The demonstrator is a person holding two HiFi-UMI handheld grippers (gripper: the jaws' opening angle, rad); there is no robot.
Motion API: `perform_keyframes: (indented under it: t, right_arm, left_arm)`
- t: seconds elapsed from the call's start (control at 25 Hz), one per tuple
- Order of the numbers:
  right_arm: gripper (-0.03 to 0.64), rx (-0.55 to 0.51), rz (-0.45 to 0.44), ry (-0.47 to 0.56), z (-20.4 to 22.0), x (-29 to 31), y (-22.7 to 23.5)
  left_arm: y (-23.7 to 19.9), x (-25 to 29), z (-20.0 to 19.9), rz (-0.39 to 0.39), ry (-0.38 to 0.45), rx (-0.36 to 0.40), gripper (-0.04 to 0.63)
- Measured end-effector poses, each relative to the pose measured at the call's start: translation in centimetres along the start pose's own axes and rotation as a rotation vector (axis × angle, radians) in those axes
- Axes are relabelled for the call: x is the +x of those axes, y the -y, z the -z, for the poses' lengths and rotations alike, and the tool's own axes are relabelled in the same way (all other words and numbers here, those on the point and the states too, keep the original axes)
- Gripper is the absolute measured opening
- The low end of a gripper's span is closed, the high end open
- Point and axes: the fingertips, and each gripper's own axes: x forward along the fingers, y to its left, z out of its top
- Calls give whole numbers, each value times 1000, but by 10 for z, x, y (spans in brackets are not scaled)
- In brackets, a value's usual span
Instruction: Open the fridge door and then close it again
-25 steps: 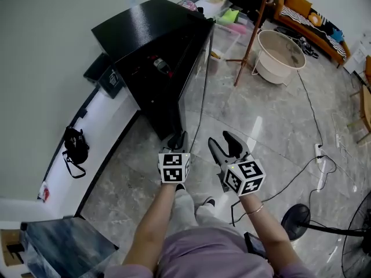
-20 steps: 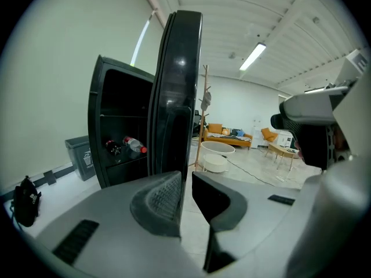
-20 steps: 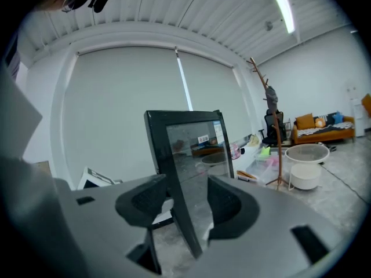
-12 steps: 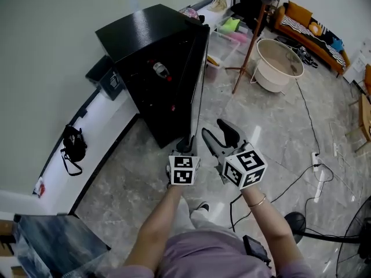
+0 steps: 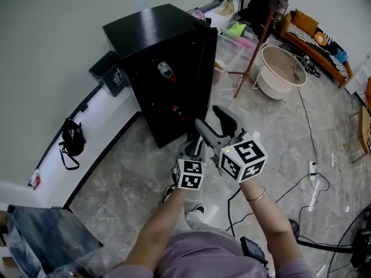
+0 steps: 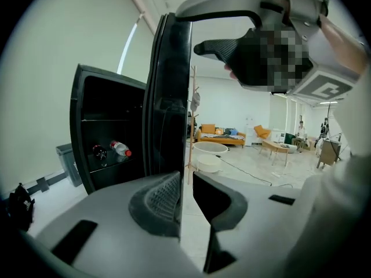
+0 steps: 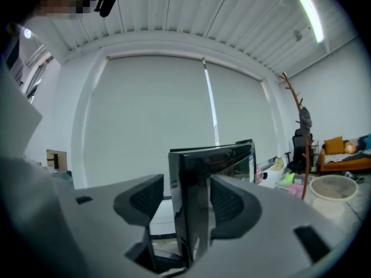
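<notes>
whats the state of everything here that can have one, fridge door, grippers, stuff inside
fridge: upright, inside exposed
fridge door: open, swung well out
left gripper: jaws narrowly apart around the door's edge, one pad against it, a gap at the other
right gripper: jaws wide apart, just been opening, door's edge between them, not gripped
bottle: lying on its side inside
</notes>
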Motion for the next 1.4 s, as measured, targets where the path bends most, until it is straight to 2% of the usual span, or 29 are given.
perform_keyframes:
  t: [0.16, 0.56, 0.72, 0.88, 1.0, 1.2, 1.4]
  right_arm:
    - [249, -14, 9, -2, -2, 5, -1]
    - [263, -30, 100, -25, -3, 1, 15]
    - [245, -89, 148, -54, 1, -1, 22]
    - [244, -115, 145, -51, 1, -3, 25]
    - [233, -114, 138, -39, 0, -5, 25]
    - [227, -104, 134, -23, 1, -13, 32]
    - [218, -95, 149, -19, 3, -22, 42]
  left_arm:
    - [9, 3, -1, 28, 1, 10, 52]
    - [29, 9, -2, 79, -6, 36, 52]
    - [35, 10, -1, 94, -6, 46, 52]
    - [36, 4, 0, 119, -13, 31, 57]
    - [31, -11, 1, 132, -6, 26, 59]
    - [4, -23, 4, 107, 8, -14, 122]
    - [-15, -21, -19, 96, 65, -57, 140]
